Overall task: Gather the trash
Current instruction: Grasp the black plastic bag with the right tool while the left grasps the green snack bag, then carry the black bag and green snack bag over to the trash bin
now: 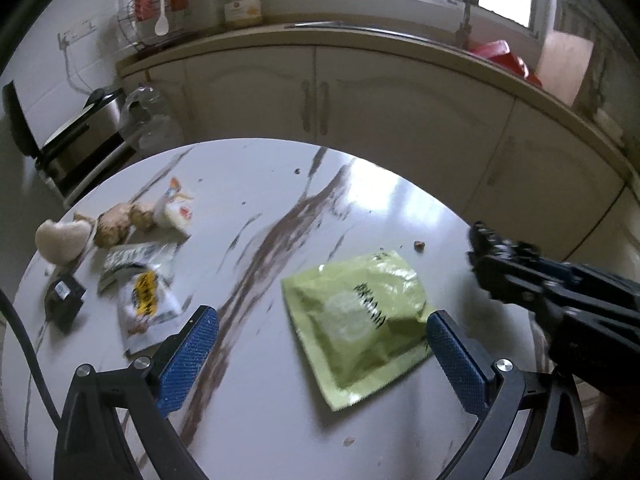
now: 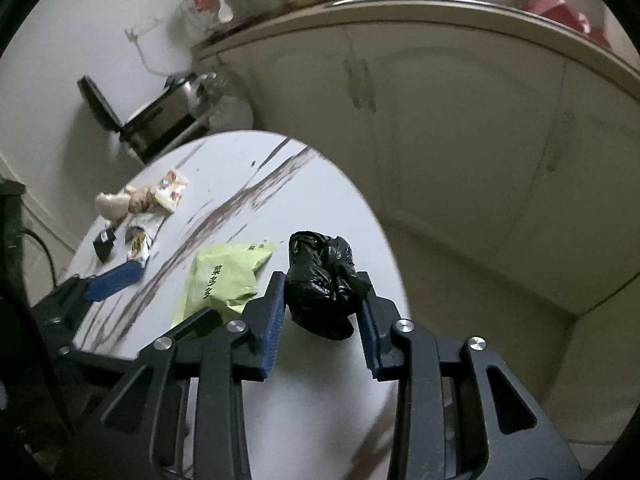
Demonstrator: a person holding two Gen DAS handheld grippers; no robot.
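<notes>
left gripper [image 1: 322, 346] jaws wide apart; right gripper [image 2: 322, 316] clamped, both tilted downward.

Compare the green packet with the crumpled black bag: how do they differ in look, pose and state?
The green packet lies flat on the table; the black bag is bunched into a lump. The green packet is pale with dark printed lettering; the black bag is plain and glossy. The green packet lies untouched ahead of the open left tongs; the black bag sits gripped between the pads of the right tongs. Both are thin, crinkled plastic.
</notes>
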